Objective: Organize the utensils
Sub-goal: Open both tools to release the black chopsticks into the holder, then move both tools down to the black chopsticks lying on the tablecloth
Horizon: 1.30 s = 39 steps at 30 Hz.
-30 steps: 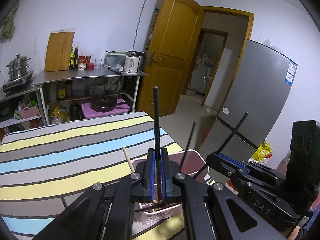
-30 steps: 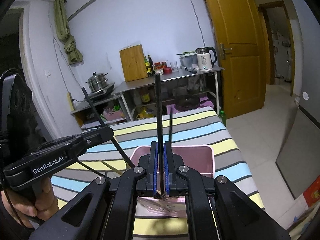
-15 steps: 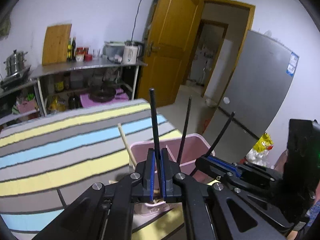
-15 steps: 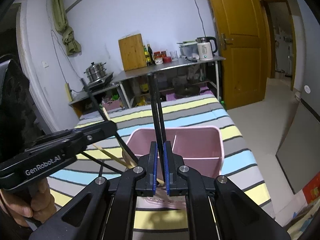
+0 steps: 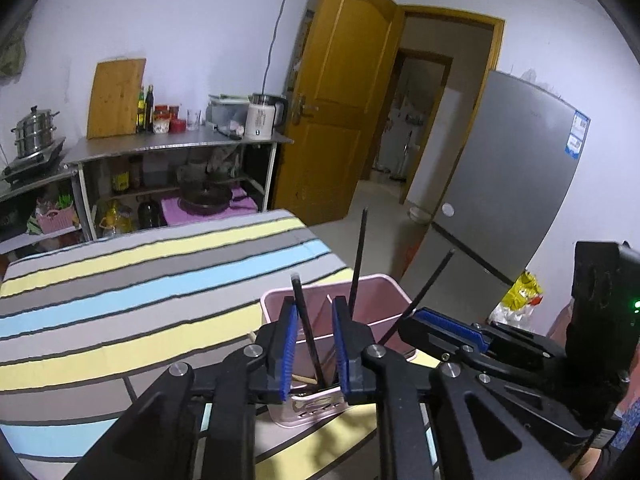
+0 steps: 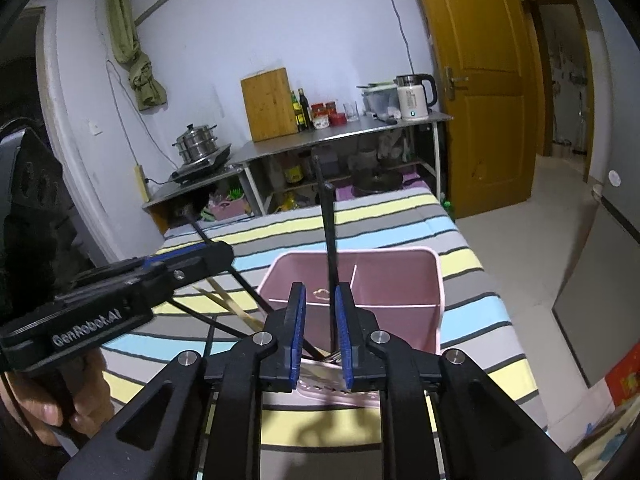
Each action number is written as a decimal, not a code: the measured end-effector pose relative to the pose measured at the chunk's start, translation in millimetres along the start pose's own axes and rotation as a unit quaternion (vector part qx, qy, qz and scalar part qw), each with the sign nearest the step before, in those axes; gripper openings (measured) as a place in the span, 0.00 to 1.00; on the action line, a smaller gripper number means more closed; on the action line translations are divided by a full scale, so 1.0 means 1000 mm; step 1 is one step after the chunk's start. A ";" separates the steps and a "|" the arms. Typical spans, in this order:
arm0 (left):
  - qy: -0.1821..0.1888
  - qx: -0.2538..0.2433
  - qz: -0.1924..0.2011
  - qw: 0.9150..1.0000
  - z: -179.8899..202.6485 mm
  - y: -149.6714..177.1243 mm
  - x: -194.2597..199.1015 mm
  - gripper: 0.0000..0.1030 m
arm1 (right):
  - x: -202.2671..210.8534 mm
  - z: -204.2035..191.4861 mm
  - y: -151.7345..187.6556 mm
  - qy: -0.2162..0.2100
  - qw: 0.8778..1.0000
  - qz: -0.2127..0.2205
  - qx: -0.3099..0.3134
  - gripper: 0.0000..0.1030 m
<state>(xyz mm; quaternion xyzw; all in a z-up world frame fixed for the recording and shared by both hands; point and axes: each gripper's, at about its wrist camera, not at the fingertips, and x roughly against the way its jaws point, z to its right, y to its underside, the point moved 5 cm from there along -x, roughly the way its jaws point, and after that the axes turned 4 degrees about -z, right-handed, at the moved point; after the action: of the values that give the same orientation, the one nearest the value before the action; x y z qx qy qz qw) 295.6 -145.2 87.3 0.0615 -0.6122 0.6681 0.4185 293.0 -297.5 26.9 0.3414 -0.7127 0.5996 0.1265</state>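
A pink divided basket (image 5: pixel 390 298) (image 6: pixel 437 280) stands on the striped tablecloth. My left gripper (image 5: pixel 314 320) hangs over its near edge, jaws opening. A black chopstick (image 5: pixel 300 300) leans loose between the blue pads, which do not press it, its lower end in the basket. My right gripper (image 6: pixel 320 308) is also opening over the basket. Its black chopstick (image 6: pixel 330 240) stands upright in the gap, close to the right pad. Each view shows the other gripper (image 5: pixel 420 320) (image 6: pixel 216 254) beside the basket. Another black chopstick (image 5: pixel 357 260) stands in the basket.
Pale wooden chopsticks (image 6: pixel 226 304) slant out at the basket's left side. The striped table (image 5: pixel 120 288) reaches back to a steel shelf with a kettle (image 6: pixel 412 98) and a cutting board (image 5: pixel 116 98). A grey fridge (image 5: pixel 512 184) and an open door stand to the right.
Both pairs of jaws were shut on black chopsticks and have now parted. The chopsticks have sunk lower, and the basket has come into fuller view under both grippers.
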 end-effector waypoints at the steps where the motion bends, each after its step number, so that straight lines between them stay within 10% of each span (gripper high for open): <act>1: 0.000 -0.001 0.006 1.000 0.000 0.000 0.006 0.16 | 0.004 -0.001 0.000 0.000 1.000 0.003 0.001 0.16; 16: -0.028 0.012 0.048 0.998 -0.012 0.035 0.087 0.17 | 0.049 -0.021 0.009 -0.017 0.999 0.033 0.004 0.20; 39: -0.096 0.100 -0.044 0.989 -0.095 0.150 0.059 0.17 | 0.007 -0.072 0.081 -0.077 0.995 -0.046 0.039 0.21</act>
<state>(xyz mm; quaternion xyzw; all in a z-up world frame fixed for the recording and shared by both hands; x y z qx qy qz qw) 203.4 -19.2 -15.2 0.1938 -0.5765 0.6979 0.3782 219.6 -228.1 -13.4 0.4233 -0.6800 0.5927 0.0851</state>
